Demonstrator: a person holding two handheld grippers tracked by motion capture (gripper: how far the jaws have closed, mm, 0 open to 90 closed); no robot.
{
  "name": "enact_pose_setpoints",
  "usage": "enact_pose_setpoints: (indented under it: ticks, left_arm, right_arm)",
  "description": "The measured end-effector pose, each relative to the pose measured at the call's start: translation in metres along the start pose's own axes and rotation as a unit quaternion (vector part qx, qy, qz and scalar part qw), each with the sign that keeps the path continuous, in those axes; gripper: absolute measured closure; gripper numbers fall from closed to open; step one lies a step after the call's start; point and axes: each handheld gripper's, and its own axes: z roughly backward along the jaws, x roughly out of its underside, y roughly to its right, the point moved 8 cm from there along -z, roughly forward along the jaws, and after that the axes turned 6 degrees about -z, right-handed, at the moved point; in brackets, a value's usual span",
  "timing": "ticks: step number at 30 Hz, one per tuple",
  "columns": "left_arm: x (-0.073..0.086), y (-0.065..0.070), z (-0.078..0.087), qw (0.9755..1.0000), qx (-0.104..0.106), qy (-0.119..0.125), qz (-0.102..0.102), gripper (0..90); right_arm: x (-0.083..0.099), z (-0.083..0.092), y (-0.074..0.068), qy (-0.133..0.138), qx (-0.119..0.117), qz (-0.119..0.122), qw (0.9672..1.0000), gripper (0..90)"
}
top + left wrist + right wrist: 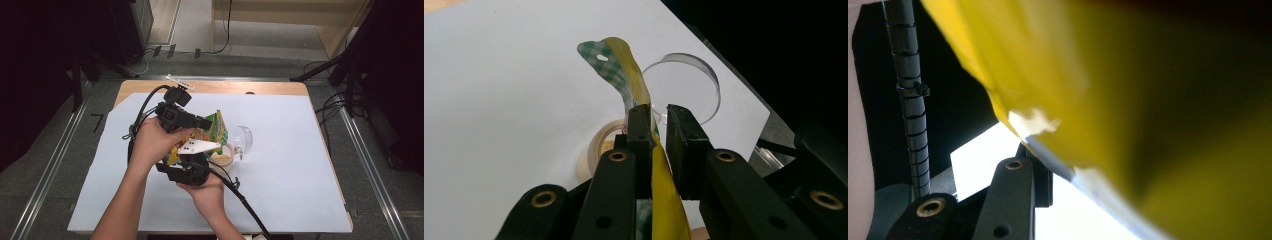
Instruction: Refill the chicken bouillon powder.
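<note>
Yellow foil, printed green and orange, is hanging above the white sheet (300,150): one snack bag (214,131) is being held up between two grippers, apparently so its sealed edge can be pulled apart. The left gripper (658,125) is clamping the bag's top seam from nine o'clock. The right gripper (192,167) is coming in from six o'clock, the bag against its jaws; whether it is gripping I cannot tell. Under the bag, one tape roll (223,157) is lying, with one clear plastic cup (243,140) at its two o'clock.
</note>
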Motion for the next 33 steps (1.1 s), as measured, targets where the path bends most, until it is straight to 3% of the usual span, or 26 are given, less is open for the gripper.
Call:
enact_pose_setpoints:
  ticks: [18, 33]
  left_arm:
    - [-0.002, -0.0072, 0.0038, 0.9999, -0.011, 0.012, 0.003, 80.2]
    - [-0.004, -0.0096, -0.0008, 0.9999, -0.013, 0.005, 0.001, 80.1]
  right_arm:
    - [-0.0064, 0.0017, -0.0034, -0.002, 0.0, -0.002, 1.0, 68.7]
    - [-0.0071, 0.0019, -0.0058, -0.005, 0.005, -0.003, 1.0, 67.9]
